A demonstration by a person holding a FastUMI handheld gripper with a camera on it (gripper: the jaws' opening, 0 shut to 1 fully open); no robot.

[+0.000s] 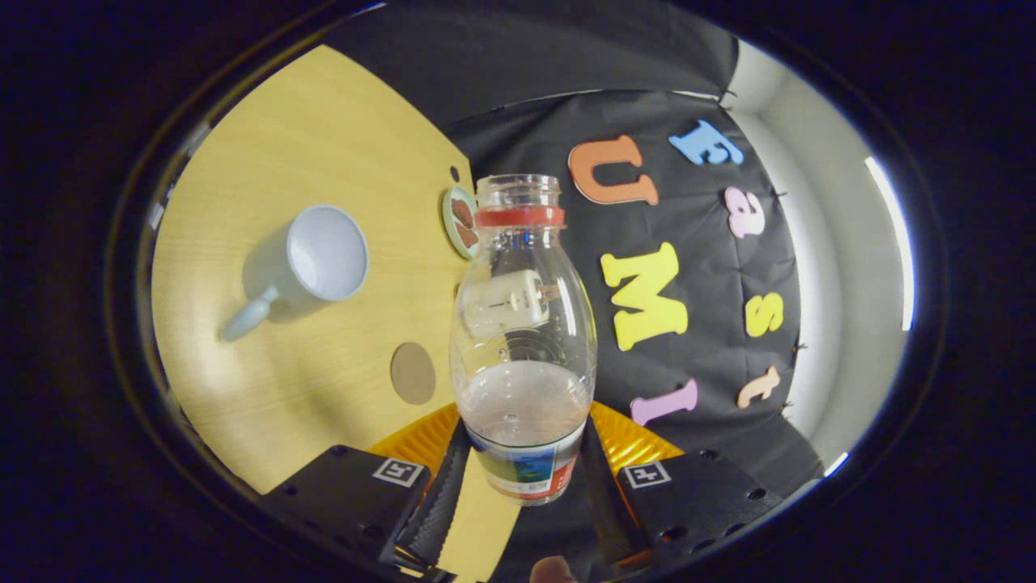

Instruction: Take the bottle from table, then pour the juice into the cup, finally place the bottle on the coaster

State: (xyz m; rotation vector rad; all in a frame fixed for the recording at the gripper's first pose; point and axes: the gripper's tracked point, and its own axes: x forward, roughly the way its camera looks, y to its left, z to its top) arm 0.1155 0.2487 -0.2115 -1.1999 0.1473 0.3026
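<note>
The hand-held gripper clamps its 2 fingers on the base of the uncapped juice bottle, mid-frame and lifted off the counter. The white cup sits left of center; the coaster lies beside the bottle's neck.

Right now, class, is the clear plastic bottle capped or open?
Open: the clear plastic bottle, gripped between the jaws, shows a bare mouth above its red ring.
</note>
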